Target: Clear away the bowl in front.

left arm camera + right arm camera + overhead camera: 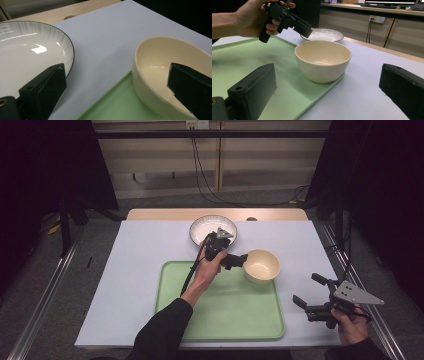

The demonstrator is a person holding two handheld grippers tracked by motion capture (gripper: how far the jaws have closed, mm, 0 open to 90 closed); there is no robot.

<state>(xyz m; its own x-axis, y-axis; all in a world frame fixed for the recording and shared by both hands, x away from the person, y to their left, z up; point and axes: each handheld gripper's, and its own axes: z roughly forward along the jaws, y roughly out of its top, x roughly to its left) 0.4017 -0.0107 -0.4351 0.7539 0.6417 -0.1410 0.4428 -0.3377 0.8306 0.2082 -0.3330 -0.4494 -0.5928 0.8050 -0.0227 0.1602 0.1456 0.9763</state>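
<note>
**Left gripper closing in on the bowl's rim**

The cream bowl [261, 265] sat at the far right corner of the green tray [220, 320], its base overhanging the tray's edge. The left gripper [239, 260] hovered just beside it, jaws spread wide, one jaw over the bowl's inside and the other out toward the white plate [200, 227] at the table's far edge. The right gripper [309, 292], jaws also apart, waited near the table's right edge, clearly the farther one.
</note>
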